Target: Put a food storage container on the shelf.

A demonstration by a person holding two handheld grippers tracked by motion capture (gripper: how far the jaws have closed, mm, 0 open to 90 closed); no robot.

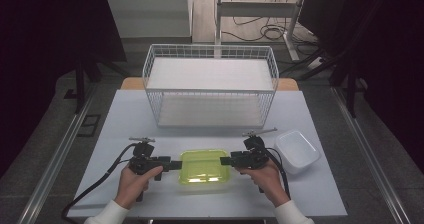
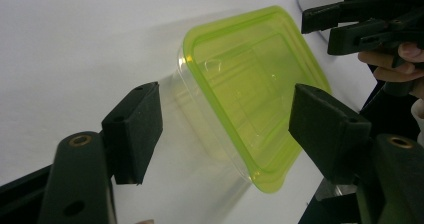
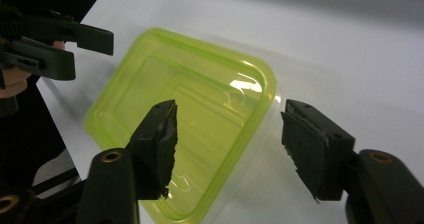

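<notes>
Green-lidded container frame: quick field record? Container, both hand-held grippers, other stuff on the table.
container: clear tub with green lid, lid on, near the table's front edge
left hand-held gripper: at the tub's left end, jaws apart around it, not pressing
right hand-held gripper: at the tub's right end, jaws apart around it, not pressing
wire basket: white, behind the tub
white tub: open, right of the right hand
table: white top
</notes>
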